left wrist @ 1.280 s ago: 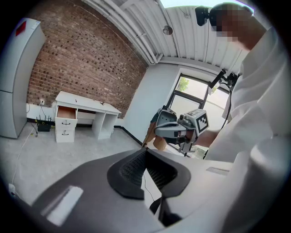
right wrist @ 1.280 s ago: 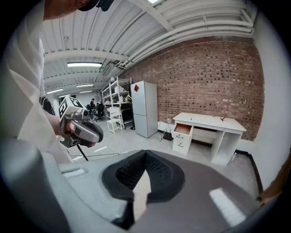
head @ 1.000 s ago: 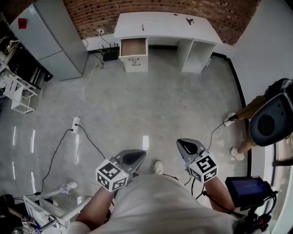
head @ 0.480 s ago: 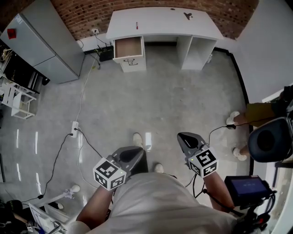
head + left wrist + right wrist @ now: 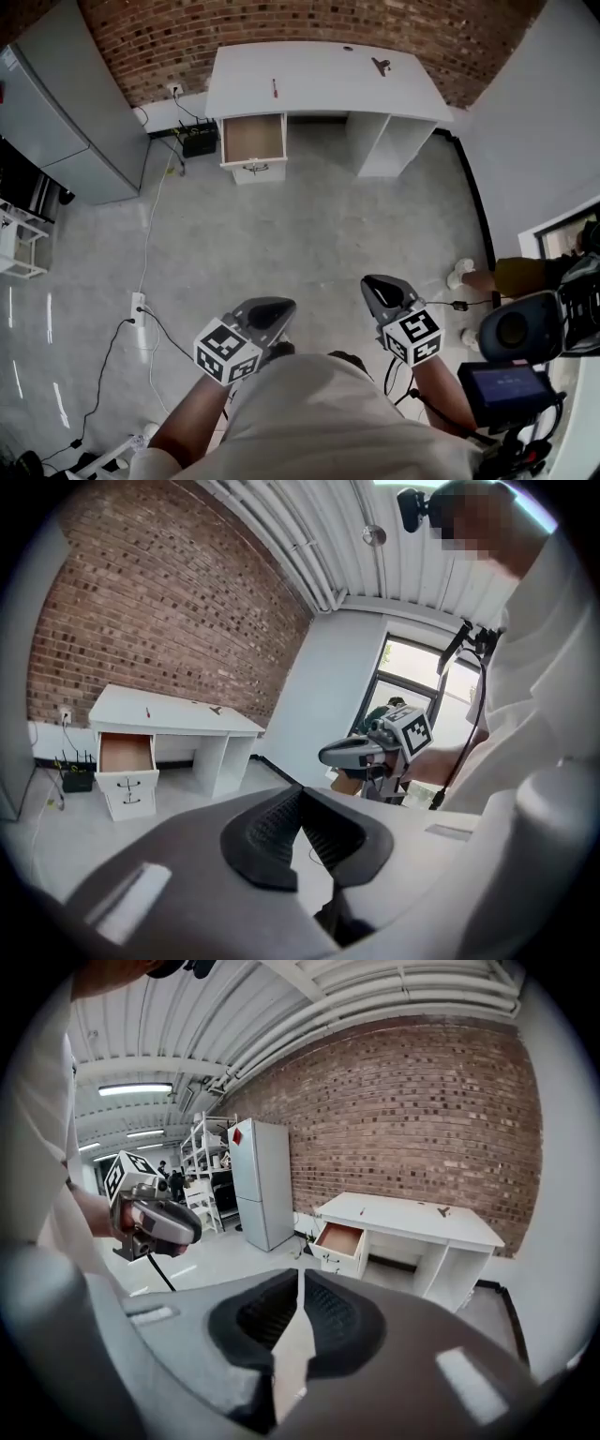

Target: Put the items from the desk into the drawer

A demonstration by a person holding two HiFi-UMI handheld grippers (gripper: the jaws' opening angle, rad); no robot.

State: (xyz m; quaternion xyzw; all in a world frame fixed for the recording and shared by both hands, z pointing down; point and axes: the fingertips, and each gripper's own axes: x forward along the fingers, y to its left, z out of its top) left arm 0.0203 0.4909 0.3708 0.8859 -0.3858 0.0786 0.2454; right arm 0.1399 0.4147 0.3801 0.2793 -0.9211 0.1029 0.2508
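A white desk stands far ahead against the brick wall. Its top left drawer is pulled open and looks empty. On the desktop lie a thin red item, a dark item and a small dark spot. My left gripper and right gripper are held low before my body, several steps from the desk. In the left gripper view the left gripper has its jaws together on nothing. The right gripper is likewise shut and empty, pointing at the desk and drawer.
A grey fridge stands left of the desk. A black box sits by the wall, and a power strip with cables lies on the grey floor at left. A person and a camera rig are at right.
The desk and drawer have come nearer and shifted left in the head view as I walk forward. Both grippers keep their pose, shut and empty.
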